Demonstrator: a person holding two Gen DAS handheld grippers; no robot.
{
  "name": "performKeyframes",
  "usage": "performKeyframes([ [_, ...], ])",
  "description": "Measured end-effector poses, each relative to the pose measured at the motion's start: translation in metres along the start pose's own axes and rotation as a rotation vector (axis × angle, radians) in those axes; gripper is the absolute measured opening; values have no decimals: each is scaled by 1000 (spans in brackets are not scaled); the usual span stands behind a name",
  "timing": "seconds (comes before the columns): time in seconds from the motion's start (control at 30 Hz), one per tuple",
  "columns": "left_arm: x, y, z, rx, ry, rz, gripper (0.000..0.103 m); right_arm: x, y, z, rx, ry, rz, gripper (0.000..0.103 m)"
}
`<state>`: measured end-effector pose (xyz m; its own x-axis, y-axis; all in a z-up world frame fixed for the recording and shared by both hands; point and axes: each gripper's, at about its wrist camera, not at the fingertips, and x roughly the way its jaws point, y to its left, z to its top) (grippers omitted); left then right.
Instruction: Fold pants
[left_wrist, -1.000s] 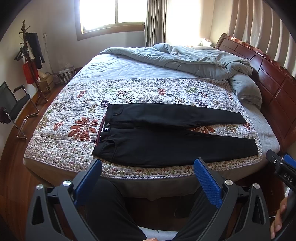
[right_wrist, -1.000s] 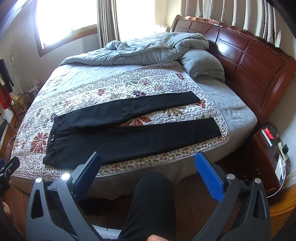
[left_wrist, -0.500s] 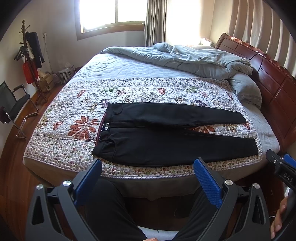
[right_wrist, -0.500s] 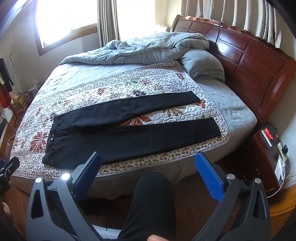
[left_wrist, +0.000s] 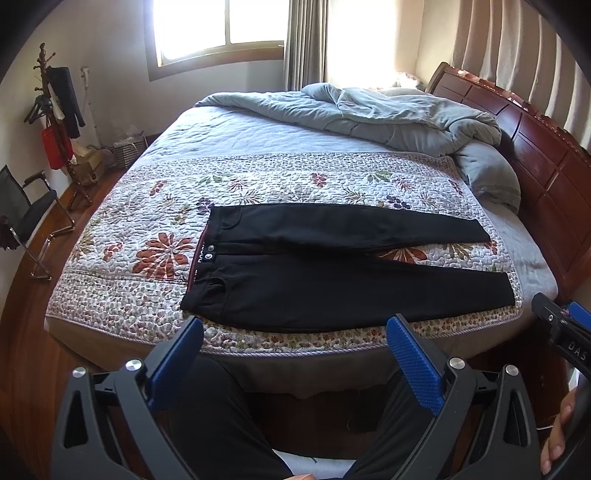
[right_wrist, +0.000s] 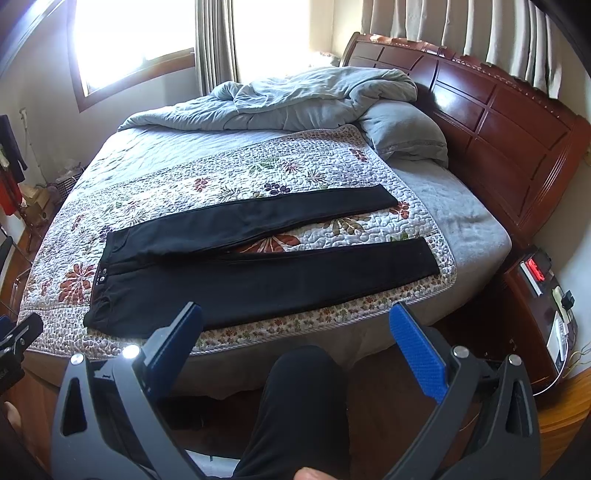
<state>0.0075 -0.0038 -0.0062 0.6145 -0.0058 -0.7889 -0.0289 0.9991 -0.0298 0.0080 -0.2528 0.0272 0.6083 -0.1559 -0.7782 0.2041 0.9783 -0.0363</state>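
Black pants (left_wrist: 332, 288) lie flat on a floral quilt (left_wrist: 129, 266) on the bed, waistband to the left, both legs spread apart toward the right. They also show in the right wrist view (right_wrist: 258, 280). My left gripper (left_wrist: 293, 328) is open and empty, held off the bed's near edge, short of the pants. My right gripper (right_wrist: 295, 317) is open and empty, also off the near edge, short of the near leg. Each gripper's body shows at the edge of the other's view.
A grey duvet (left_wrist: 388, 114) and pillow (left_wrist: 487, 173) lie at the far side by the red wooden headboard (right_wrist: 498, 129). A nightstand (right_wrist: 535, 295) stands at the right, a chair (left_wrist: 26, 218) and coat rack (left_wrist: 55, 110) at the left. The person's legs (right_wrist: 303, 406) are below the grippers.
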Motion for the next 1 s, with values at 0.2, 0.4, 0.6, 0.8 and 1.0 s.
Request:
performKeyframes([
  [0.2,1,-1,2,1,2,-1,99,0,1,1,-4,-2,1,100],
  [0.4,3,0,2,0,4,1,99,4,3,3,-12,1,2,100],
  [0.6,10,2,3,-2,13,2,99,9,7,4,-21,6,0,100],
  [0.8,31,15,7,7,8,-93,99,22,12,8,-69,-4,8,100],
  [1.0,125,79,37,-20,132,-296,99,105,-9,44,-156,89,267,100],
])
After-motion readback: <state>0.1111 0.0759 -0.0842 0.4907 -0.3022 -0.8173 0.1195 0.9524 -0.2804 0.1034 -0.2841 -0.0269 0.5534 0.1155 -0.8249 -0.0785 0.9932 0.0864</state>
